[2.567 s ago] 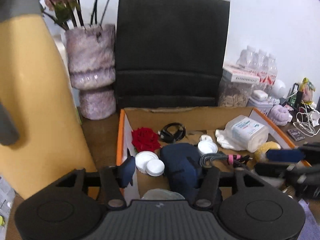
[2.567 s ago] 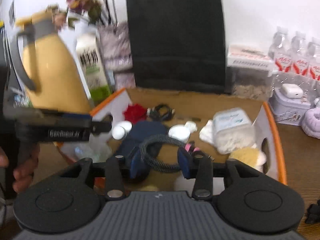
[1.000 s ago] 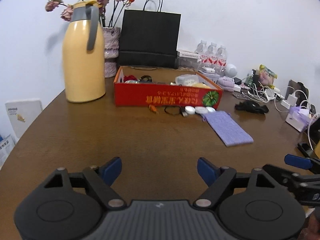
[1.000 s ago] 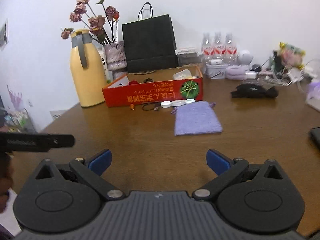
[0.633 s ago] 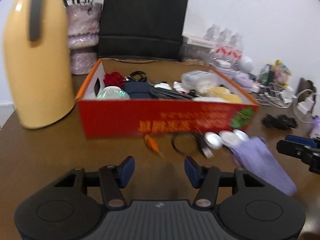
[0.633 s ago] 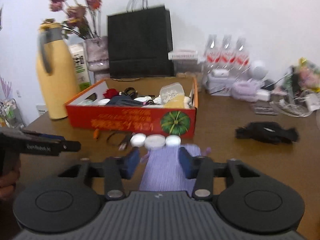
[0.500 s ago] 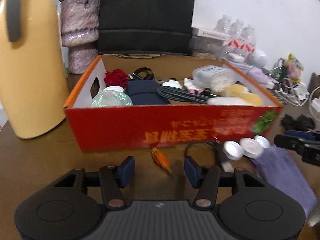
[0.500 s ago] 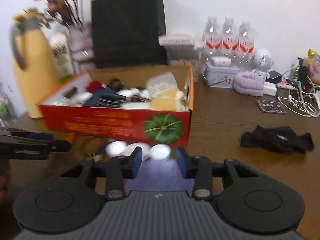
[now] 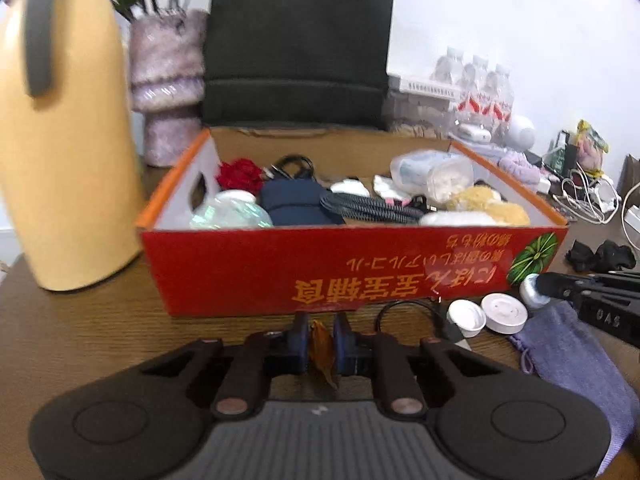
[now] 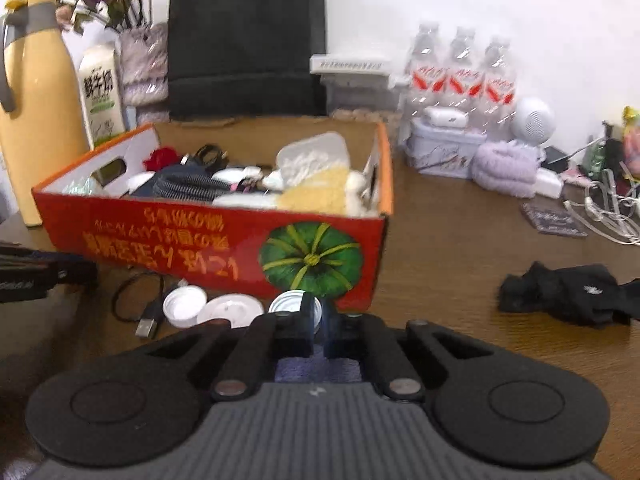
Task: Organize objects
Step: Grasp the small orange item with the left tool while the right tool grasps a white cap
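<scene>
Both grippers have dropped to the table since half a second ago. Left gripper [image 9: 321, 334] pinches an orange piece [image 9: 322, 350]; right gripper [image 10: 319, 322] is clamped on the silver cap [image 10: 294, 305]. Box [image 9: 348, 264] holds a rose [image 9: 239, 173], navy pouch [image 9: 296, 201], cable [image 9: 366, 208] and jar [image 9: 432, 169].

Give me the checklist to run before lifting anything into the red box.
1. Left gripper shut on the orange piece: ok.
2. Right gripper holding the silver cap: cannot tell; its jaws stand nearly shut right beside it.
3. Red box open on top: ok.
4. Free room inside the box: not ok at the front, which is crowded; bare cardboard shows at the back.
5. Black USB cable apart from both grippers: ok.
</scene>
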The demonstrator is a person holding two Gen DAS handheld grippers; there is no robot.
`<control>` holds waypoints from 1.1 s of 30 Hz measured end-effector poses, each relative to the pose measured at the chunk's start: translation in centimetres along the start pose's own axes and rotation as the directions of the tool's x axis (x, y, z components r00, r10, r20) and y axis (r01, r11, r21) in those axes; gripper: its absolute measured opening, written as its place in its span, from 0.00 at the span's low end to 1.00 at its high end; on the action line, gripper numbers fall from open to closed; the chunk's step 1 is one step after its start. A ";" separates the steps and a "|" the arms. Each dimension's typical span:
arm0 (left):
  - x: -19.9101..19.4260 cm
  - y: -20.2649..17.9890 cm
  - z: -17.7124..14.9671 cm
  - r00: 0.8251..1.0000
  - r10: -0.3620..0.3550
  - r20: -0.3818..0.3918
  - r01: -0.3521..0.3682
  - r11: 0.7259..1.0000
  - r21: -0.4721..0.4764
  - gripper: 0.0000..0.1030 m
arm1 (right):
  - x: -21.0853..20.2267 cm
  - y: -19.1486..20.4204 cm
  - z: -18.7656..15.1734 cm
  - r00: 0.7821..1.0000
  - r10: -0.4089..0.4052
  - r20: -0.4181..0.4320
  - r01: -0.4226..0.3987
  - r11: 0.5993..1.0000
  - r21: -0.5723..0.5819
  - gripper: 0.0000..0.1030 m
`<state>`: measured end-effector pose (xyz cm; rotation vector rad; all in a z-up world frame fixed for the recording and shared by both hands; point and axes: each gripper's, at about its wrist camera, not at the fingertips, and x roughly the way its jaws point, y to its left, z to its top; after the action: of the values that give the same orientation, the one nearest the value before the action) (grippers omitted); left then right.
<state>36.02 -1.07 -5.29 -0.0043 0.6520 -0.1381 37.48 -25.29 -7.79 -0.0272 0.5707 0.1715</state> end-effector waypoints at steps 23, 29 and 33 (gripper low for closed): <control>-23.0 -1.9 -11.9 0.976 -0.214 0.029 0.216 0.962 -0.165 0.11 | -23.5 8.2 -12.5 0.977 0.208 0.045 -0.211 0.974 0.079 0.04; -23.0 -1.6 -11.6 0.978 -0.204 0.040 0.208 0.966 -0.156 0.11 | -23.5 7.8 -12.4 0.980 0.190 0.060 -0.195 0.976 0.097 0.04; -21.1 -0.9 -8.8 0.975 -0.216 0.060 0.222 0.966 -0.131 0.11 | -21.7 7.0 -10.1 0.977 0.201 0.067 -0.205 0.976 0.068 0.04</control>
<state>14.05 1.08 0.51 -0.2120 0.6140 -0.3057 12.90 -22.43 -4.40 0.1088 0.5192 0.3491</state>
